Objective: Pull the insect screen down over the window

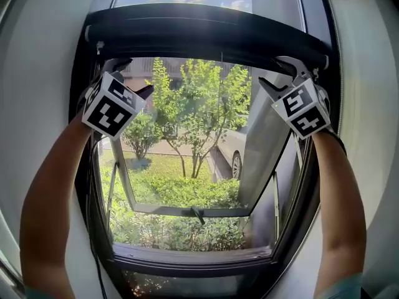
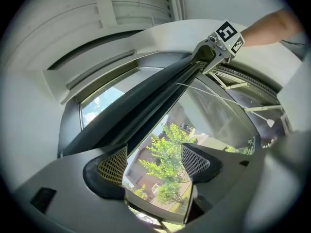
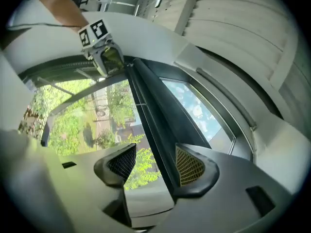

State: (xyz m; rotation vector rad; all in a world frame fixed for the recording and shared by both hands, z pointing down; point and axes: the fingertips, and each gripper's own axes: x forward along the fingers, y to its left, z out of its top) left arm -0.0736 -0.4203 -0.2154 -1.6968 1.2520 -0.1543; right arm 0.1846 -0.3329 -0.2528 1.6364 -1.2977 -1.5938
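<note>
The insect screen's dark bar (image 1: 206, 33) lies across the top of the window, just under the upper pane where sky shows; below the bar the opening is uncovered. Through it, beneath the bar, an outward-tilted glass sash (image 1: 262, 148), green trees (image 1: 199, 104), a lawn and part of a pale car (image 1: 234, 145) can be seen.

The left gripper (image 2: 154, 161) is raised to the bar's left end, its marker cube just below the bar. Its jaws stand wide apart and released; the meshed pads (image 2: 114, 166) press on nothing, and the bar runs off from beside the left-hand pad with only trees showing in the gap.

The right gripper (image 3: 156, 163) is raised to the bar's right end, likewise unclenched. The bar's lower edge passes between its jaws, close by the right-hand pad, but the other pad stands clear of it.

Both bare forearms reach up from below the bar, one along each side of the window frame (image 1: 187, 254)
</note>
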